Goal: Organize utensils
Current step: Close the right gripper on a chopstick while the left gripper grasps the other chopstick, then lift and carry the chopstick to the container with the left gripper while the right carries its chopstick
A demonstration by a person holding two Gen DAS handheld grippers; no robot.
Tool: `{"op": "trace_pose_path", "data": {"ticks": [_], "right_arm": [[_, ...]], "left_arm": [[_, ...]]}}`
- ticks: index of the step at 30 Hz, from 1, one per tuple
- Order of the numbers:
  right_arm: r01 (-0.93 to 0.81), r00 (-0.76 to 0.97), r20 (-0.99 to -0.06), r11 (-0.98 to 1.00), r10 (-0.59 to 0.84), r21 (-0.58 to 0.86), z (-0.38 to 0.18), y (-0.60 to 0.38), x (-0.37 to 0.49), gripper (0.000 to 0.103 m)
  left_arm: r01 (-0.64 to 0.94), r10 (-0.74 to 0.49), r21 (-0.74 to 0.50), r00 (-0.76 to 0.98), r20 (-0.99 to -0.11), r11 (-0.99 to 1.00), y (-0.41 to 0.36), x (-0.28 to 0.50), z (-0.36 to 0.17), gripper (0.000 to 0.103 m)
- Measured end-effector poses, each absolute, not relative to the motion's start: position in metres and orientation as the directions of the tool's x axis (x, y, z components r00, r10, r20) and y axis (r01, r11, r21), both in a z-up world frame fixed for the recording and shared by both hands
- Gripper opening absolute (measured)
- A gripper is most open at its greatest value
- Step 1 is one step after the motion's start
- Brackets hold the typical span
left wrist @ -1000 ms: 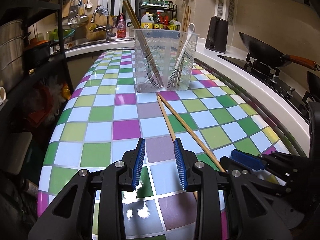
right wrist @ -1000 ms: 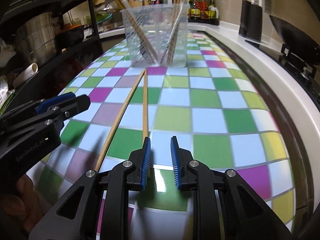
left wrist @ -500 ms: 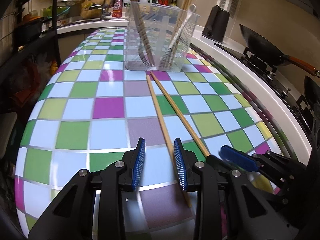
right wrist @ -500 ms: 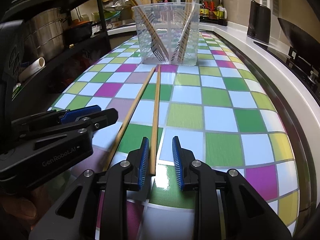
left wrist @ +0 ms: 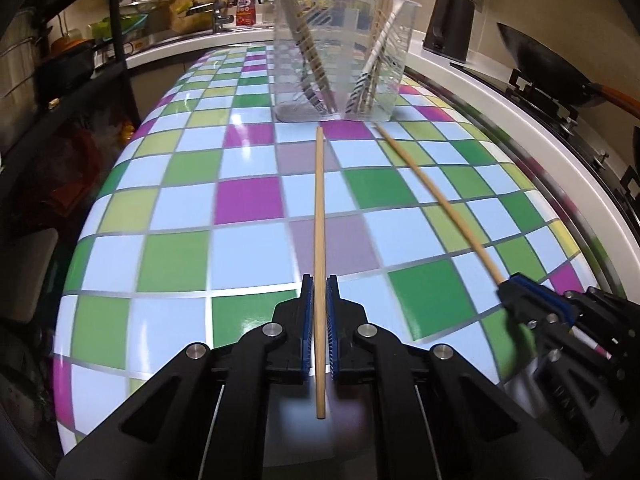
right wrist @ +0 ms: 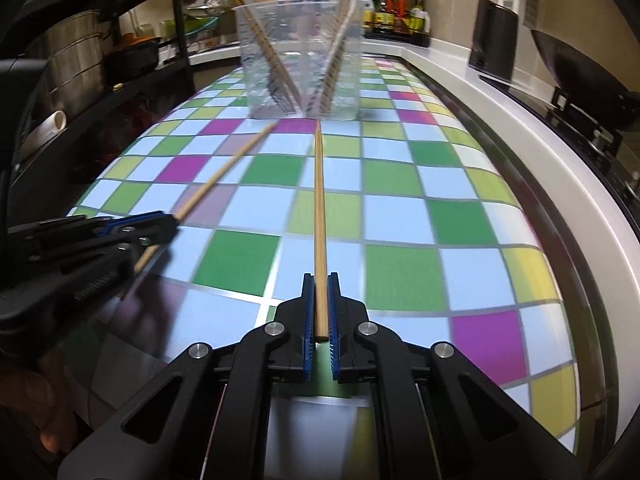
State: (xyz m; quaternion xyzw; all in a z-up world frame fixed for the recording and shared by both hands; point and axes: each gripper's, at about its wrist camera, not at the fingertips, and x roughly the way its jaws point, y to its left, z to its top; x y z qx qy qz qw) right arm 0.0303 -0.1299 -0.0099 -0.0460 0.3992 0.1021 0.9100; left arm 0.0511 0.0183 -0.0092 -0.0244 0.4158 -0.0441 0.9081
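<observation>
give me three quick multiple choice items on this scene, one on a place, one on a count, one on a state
1. Where does the clear utensil holder stand?
A. on the checkered tabletop
B. on the stove
C. on the shelf

2. How many chopsticks are gripped?
A. none
B. one
C. two

3. The left gripper is:
A. open
B. shut on a chopstick
C. out of view

Key: 1 A, its base sits on the tiles. 2 C, left chopstick and right chopstick, one per gripper. 3 B, like the right gripper, pads press the stick.
</observation>
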Motion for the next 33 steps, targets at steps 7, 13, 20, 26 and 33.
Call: {"op": "trace_pose_path", "data": {"ticks": [7, 13, 20, 26, 33], "right_arm": [[-0.18, 0.668, -0.734, 0.984, 0.122, 0.0, -0.011, -0.138, 0.033, 0.011], [-0.183, 0.673, -0.728, 0.983, 0.132, 0.009, -0.011, -0.14, 0.035, 0.011], [-0.196, 0.677, -0.723, 0.981, 0.139, 0.005, -0.01, -0.137, 0.033, 0.006], [-0.201, 0.725, -0.676, 0.979, 0.133, -0.023, 0.015, -0.137, 0.024, 0.006], [-0.209, 0.796, -0.591, 0.976, 0.129, -0.068, 0.055, -0.138, 0.014, 0.006]], "left_arm": [[0.072, -0.087, -0.053, 0.659, -0.747, 0.996, 0.019, 0.039, -0.01, 0.015], [0.079, -0.059, -0.007, 0.677, -0.734, 0.997, 0.008, 0.032, -0.01, 0.017], [0.078, -0.059, -0.007, 0.679, -0.732, 0.997, 0.007, 0.028, -0.008, 0.006], [0.091, -0.053, 0.021, 0.736, -0.675, 0.996, 0.004, 0.017, 0.011, 0.006], [0.088, -0.048, 0.045, 0.827, -0.56, 0.995, 0.007, 0.006, 0.047, 0.006]]}}
